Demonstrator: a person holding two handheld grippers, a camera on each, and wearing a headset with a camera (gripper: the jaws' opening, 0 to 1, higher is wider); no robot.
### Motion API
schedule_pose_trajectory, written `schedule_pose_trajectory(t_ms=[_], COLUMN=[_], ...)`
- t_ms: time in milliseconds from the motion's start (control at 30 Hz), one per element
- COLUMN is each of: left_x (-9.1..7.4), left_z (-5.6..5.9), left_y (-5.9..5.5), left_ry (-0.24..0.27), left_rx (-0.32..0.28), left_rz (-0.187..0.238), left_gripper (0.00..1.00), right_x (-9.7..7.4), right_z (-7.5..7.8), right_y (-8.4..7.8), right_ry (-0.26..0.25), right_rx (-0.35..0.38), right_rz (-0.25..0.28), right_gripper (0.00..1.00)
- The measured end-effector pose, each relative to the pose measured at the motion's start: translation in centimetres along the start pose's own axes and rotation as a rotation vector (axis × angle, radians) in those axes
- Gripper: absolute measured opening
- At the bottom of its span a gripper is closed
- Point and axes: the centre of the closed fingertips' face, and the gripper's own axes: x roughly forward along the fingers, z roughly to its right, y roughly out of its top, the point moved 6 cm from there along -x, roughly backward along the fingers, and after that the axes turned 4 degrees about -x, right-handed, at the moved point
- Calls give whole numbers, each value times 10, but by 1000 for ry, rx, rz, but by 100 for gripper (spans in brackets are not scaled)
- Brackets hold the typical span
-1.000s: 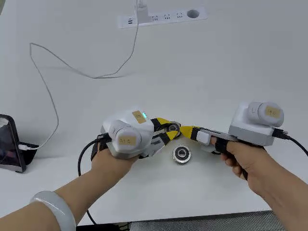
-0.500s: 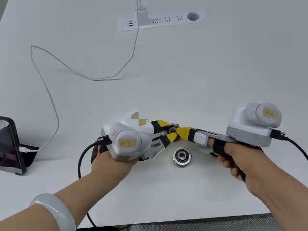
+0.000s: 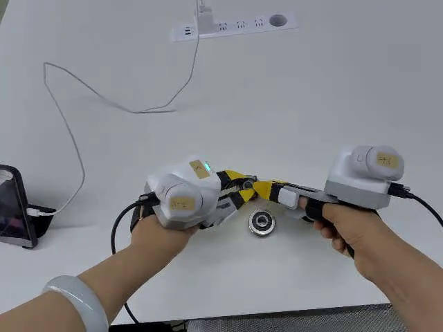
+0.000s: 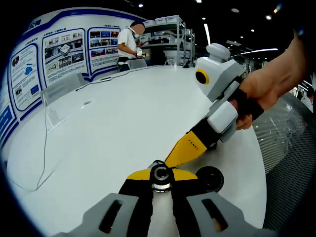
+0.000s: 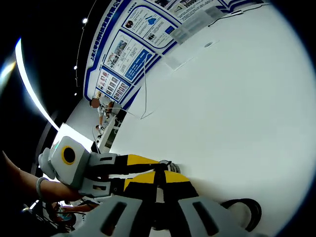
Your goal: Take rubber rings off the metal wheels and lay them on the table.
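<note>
My left gripper (image 3: 243,188) is shut on a small metal wheel (image 4: 160,176), held a little above the white table (image 3: 311,104). My right gripper (image 3: 257,185) comes in from the right with its yellow jaws together, their tips pinched on the black rubber ring at that wheel's rim. In the left gripper view the right gripper (image 4: 170,160) touches the wheel from the upper right. A second metal wheel (image 3: 261,222) with a black rubber ring lies flat on the table just below the two tips, also the dark wheel (image 4: 211,178) and wheel (image 5: 242,210).
A white power strip (image 3: 235,24) lies at the far edge, and a thin white cable (image 3: 69,131) runs from it to a dark phone (image 3: 14,207) at the left. The table's front edge (image 3: 277,311) is close below my hands.
The left gripper has rolled slightly in the hand and back. The right gripper's tips have stayed at the held wheel. The wheel on the table has not moved.
</note>
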Motion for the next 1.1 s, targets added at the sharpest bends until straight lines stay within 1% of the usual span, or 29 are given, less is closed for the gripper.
schedule_pose_trajectory(t_ms=[100,133,167,300,367,400,433,500,533,567,600,633,667,700,933,1000,1100], left_x=[0,0,0,0,0,0,0,0,0,0,0,0,0,0,0,-1,-1], left_z=[0,0,0,0,0,0,0,0,0,0,-1,-1,-1,-1,0,0,1], left_y=[0,0,0,0,0,0,0,0,0,0,0,0,0,-1,0,0,0], left_ry=[-1,-1,-1,-1,-1,-1,-1,-1,-1,-1,-1,-1,-1,-1,-6,-11,-18], left_rx=[0,0,0,-2,-2,-3,-2,-2,-3,-3,-2,-3,-2,-2,1,-4,19], left_rz=[0,0,0,1,1,1,1,1,1,1,1,1,1,1,2,7,4], left_gripper=[13,13,13,13,13,13,13,13,13,13,13,13,13,13,14,14,14], right_x=[1,1,2,3,3,4,5,5,5,7,7,8,9,9,7,6,6], right_z=[0,0,-1,-2,0,-2,-2,-1,-2,-5,-7,-8,-10,-10,-7,-6,-7], right_y=[1,1,2,2,3,3,3,3,4,6,6,7,9,10,12,10,9], right_ry=[-11,-16,-23,-37,-59,-55,-61,-69,-63,-35,-27,-27,-13,-10,-26,-32,-34], right_rx=[-17,-31,-61,-106,-157,-148,-160,-154,-131,-106,-95,-106,-99,-90,-87,-81,-85], right_rz=[-1,-3,-8,-22,-30,-31,-32,-30,-18,0,-2,1,10,14,17,8,9], right_gripper=[6,6,6,6,3,3,3,3,3,2,2,2,2,2,2,2,2])
